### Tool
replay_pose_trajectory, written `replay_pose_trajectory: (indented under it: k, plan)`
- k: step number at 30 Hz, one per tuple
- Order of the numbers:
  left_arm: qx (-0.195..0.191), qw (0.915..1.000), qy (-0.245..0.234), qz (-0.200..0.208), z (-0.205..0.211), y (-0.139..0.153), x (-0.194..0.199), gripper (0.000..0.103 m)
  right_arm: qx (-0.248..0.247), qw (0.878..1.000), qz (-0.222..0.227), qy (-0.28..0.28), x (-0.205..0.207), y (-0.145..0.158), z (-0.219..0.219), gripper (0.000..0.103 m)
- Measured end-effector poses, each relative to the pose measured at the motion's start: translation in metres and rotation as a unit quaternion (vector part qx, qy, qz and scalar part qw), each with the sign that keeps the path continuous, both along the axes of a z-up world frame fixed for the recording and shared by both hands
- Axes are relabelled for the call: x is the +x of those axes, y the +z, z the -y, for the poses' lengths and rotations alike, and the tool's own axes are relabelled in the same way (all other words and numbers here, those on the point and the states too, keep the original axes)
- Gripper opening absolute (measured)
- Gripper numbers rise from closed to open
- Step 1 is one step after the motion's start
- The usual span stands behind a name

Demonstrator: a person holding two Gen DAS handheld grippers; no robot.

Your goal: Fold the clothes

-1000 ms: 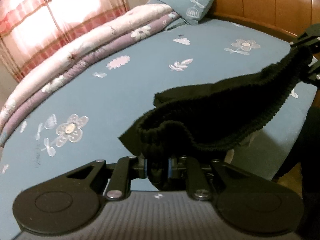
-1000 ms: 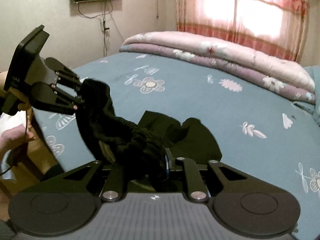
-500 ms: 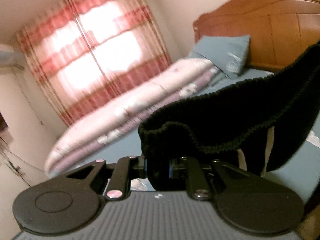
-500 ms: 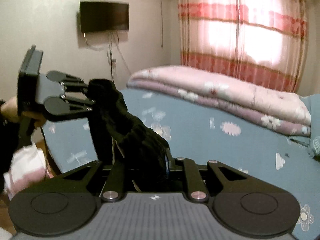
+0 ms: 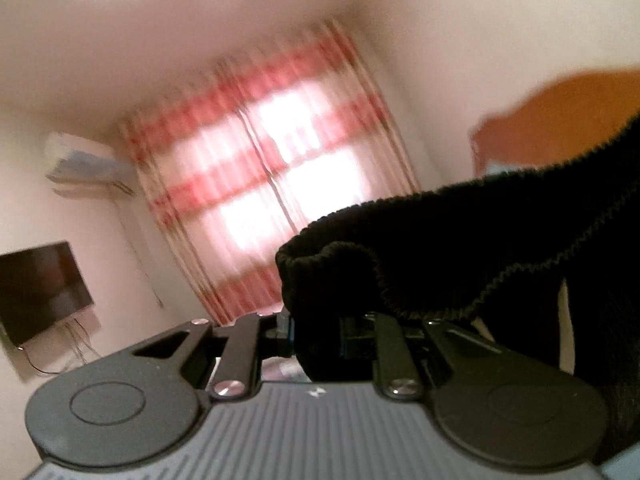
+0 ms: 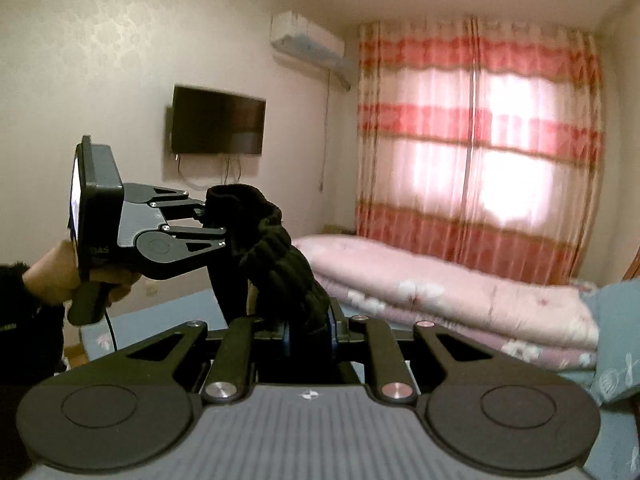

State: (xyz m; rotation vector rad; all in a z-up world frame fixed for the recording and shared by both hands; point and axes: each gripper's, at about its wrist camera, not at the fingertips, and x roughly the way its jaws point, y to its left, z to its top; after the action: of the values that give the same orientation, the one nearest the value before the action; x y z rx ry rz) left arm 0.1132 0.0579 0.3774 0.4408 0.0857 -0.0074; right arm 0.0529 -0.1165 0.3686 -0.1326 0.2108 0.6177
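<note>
Both grippers clamp one black garment (image 6: pixel 276 256) — left gripper (image 6: pixel 212 220), right gripper (image 6: pixel 310 330). We hold its ribbed edge stretched between them, above the bed (image 6: pixel 160 320).

Left wrist view: level, close behind its hand-held gripper (image 5: pixel 316 334), facing curtain (image 5: pixel 276 200). Right wrist view: tilted slightly down, facing bed (image 6: pixel 440 284). Shared: curtain, television (image 6: pixel 218 126), air conditioner (image 6: pixel 308 42).

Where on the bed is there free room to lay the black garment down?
Free: the blue sheet below the left gripper, between the black garment and the bed's near edge. Crowded: the far side, where the folded pink quilt lies under the curtain.
</note>
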Motion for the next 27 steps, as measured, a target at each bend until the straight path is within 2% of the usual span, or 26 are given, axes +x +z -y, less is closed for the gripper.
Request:
replay_pose_trajectory:
  k: [6,8,10,13,16,18,21,23,27]
  plan:
    - [-0.028,0.9956,0.015,0.088,0.005,0.045,-0.008,0.017,0.039,0.998,0.052,-0.006,-0.009,0.034,0.011,0.019]
    - [-0.037,0.9937,0.009,0.106,0.007,0.057,-0.01,0.018,0.049,0.996,0.067,-0.011,-0.011,0.042,0.015,0.019]
    - [-0.046,0.9935,-0.007,0.104,0.004,0.061,-0.009,0.019,0.052,0.996,0.073,-0.018,-0.01,0.044,0.021,0.019]
    - [-0.038,0.9976,-0.032,0.049,-0.003,0.053,0.001,0.02,0.047,0.997,0.054,-0.03,0.002,0.033,0.029,0.019]
    - [-0.016,0.9987,-0.045,-0.017,-0.005,0.022,0.021,0.021,0.025,0.999,0.008,-0.039,0.024,0.005,0.03,0.019]
    - [-0.003,0.9962,-0.056,-0.066,-0.004,-0.006,0.037,0.021,0.0,0.999,-0.017,-0.048,0.037,-0.022,0.027,0.019]
    - [0.027,0.9895,-0.062,-0.128,-0.001,-0.05,0.059,0.021,-0.041,0.996,-0.062,-0.045,0.053,-0.07,0.022,0.019]
    - [0.043,0.9814,-0.066,-0.175,0.001,-0.079,0.074,0.021,-0.059,0.993,-0.099,-0.041,0.064,-0.102,0.02,0.019]
    - [0.053,0.9677,-0.071,-0.236,0.01,-0.128,0.1,0.02,-0.063,0.986,-0.15,-0.034,0.084,-0.156,0.02,0.019]
